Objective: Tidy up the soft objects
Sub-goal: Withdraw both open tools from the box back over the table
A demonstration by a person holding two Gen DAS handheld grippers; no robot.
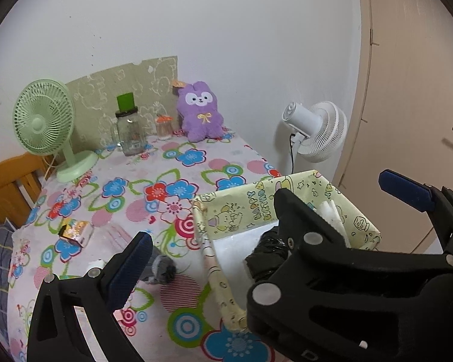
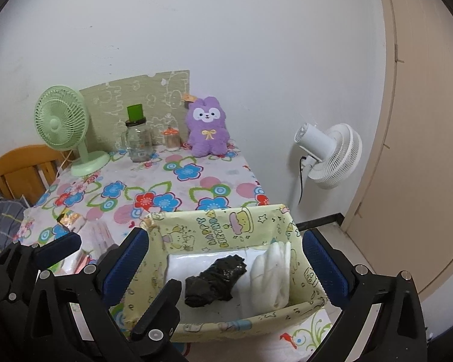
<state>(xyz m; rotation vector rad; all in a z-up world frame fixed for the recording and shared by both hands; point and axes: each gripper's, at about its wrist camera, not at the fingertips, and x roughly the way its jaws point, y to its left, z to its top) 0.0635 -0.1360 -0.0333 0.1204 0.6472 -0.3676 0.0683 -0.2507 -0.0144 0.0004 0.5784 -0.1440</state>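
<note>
A yellow cartoon-print box [image 2: 226,229] stands at the table's near right corner; it also shows in the left wrist view [image 1: 235,208]. Inside lie a crumpled black bag [image 2: 214,280] and folded white cloth [image 2: 271,274]. My right gripper [image 2: 226,268] is open and empty, its blue pads either side of the box. My left gripper [image 1: 265,226] is open and empty, spanning the box's left wall. A small grey soft object [image 1: 163,268] lies on the tablecloth next to the left finger. A purple plush rabbit [image 1: 200,111] sits upright at the table's back.
The floral tablecloth [image 1: 166,181] carries a green desk fan [image 1: 45,120], a glass jar with green lid [image 1: 130,129], a small orange-lidded jar [image 1: 163,126] and a small colourful carton [image 1: 75,230]. A white floor fan [image 1: 317,129] and a door [image 1: 422,90] stand at right.
</note>
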